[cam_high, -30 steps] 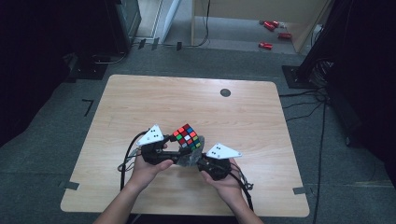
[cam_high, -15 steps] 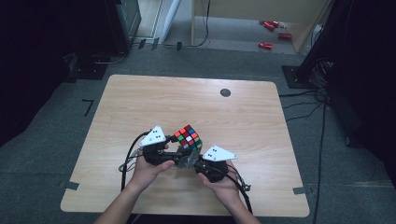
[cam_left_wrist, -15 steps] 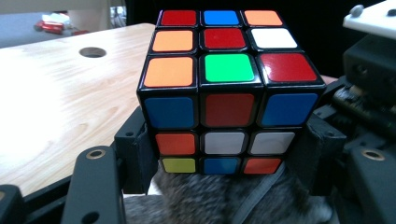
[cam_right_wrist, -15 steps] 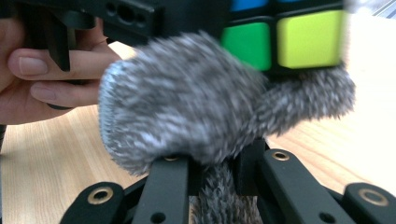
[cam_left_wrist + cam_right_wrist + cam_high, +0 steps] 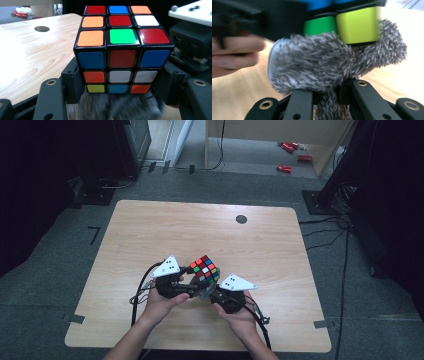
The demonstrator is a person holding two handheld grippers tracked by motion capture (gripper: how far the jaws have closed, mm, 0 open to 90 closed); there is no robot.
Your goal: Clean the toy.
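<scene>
The wooden counter (image 5: 150, 245) takes up the middle of the high view, with a small dark round hole (image 5: 241, 219) near its far edge and grey floor (image 5: 60, 270) around it, where a few red objects (image 5: 285, 168) lie well beyond the counter. The person's two forearms come in from the near edge and meet above the near half of the counter, each hand around a black gripper topped by a grey three-cornered plate. Between them sits the puzzle cube (image 5: 205, 269), lifted just above the counter and tilted so one corner points upward. The left gripper (image 5: 187, 287) holds it: in the left gripper view the cube (image 5: 120, 47) fills the frame, and the two black fingers (image 5: 72, 85) press against its lower layer from either side, pinching it firmly. The right gripper (image 5: 212, 292) sits just beside and below the cube; in the right gripper view its fingers (image 5: 302, 102) are drawn close together on a fuzzy grey cloth (image 5: 324, 65), which bulges up and touches the underside of the cube (image 5: 357, 25), against a green and a yellow-green tile. The left hand (image 5: 232, 55) shows blurred at the side of that view.
</scene>
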